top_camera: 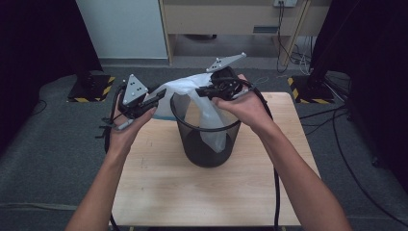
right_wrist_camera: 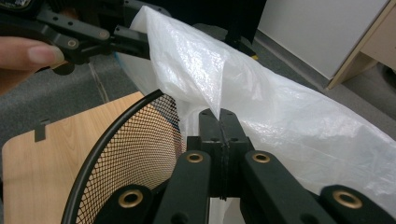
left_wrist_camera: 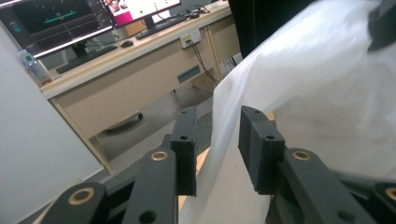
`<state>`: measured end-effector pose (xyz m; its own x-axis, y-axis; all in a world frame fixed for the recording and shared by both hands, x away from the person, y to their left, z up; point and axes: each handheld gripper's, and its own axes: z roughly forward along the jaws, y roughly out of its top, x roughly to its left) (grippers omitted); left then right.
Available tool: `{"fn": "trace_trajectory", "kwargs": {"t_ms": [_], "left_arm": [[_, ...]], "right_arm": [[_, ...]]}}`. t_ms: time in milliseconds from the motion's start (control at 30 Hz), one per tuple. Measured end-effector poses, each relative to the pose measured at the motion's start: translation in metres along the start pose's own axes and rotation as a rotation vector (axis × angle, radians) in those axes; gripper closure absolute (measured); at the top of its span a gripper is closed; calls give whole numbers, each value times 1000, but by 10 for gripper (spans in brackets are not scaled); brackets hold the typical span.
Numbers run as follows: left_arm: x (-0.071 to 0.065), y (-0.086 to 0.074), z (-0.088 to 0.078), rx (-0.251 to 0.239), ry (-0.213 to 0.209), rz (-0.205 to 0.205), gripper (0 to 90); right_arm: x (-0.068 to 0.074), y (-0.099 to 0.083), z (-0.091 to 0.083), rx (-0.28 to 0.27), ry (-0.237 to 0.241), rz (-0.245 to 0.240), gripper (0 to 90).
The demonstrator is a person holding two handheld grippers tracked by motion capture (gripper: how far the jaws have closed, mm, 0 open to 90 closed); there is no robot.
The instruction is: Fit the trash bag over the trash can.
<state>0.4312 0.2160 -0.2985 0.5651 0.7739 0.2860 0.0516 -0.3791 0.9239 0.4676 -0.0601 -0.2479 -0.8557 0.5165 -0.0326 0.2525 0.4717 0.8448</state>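
Observation:
A black wire-mesh bin (top_camera: 207, 144) stands upright in the middle of the wooden table (top_camera: 159, 187). A white plastic bag (top_camera: 190, 86) hangs partly inside it and bulges over its far rim. My right gripper (top_camera: 201, 91) is over the bin's far side, its jaws shut on a pinched fold of the bag (right_wrist_camera: 280, 121); in the right gripper view that gripper (right_wrist_camera: 219, 114) sits just above the bin's rim (right_wrist_camera: 135, 154). My left gripper (top_camera: 158, 98) is at the bag's left edge. Its jaws (left_wrist_camera: 217, 116) stand apart with the bag's film (left_wrist_camera: 317, 79) running between them, not pressed.
The table's left edge (right_wrist_camera: 37, 158) has a small notch. Beyond the table lie grey floor, a beige desk (left_wrist_camera: 121, 74) with monitors and a keyboard, and black stands with hazard-striped feet (top_camera: 91, 91) on both sides. Cables trail on the floor at the right.

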Motion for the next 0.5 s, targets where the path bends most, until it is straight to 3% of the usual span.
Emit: {"fn": "trace_trajectory", "kwargs": {"t_ms": [267, 333, 433, 467, 500], "left_arm": [[2, -21, -5, 7, 17, -12, 554], [3, -29, -5, 5, 6, -38, 514], [3, -36, -5, 12, -14, -43, 466], [3, -36, -5, 12, -14, -43, 478], [2, -38, -6, 5, -46, -50, 528]], "right_arm": [[-6, -2, -12, 7, -13, 4, 900], [-7, -5, -15, 7, -20, 7, 900], [-9, -10, -20, 7, -25, 13, 900], [-9, -10, -20, 7, -25, 13, 900], [-10, -14, -23, 10, -29, 17, 900]]}}
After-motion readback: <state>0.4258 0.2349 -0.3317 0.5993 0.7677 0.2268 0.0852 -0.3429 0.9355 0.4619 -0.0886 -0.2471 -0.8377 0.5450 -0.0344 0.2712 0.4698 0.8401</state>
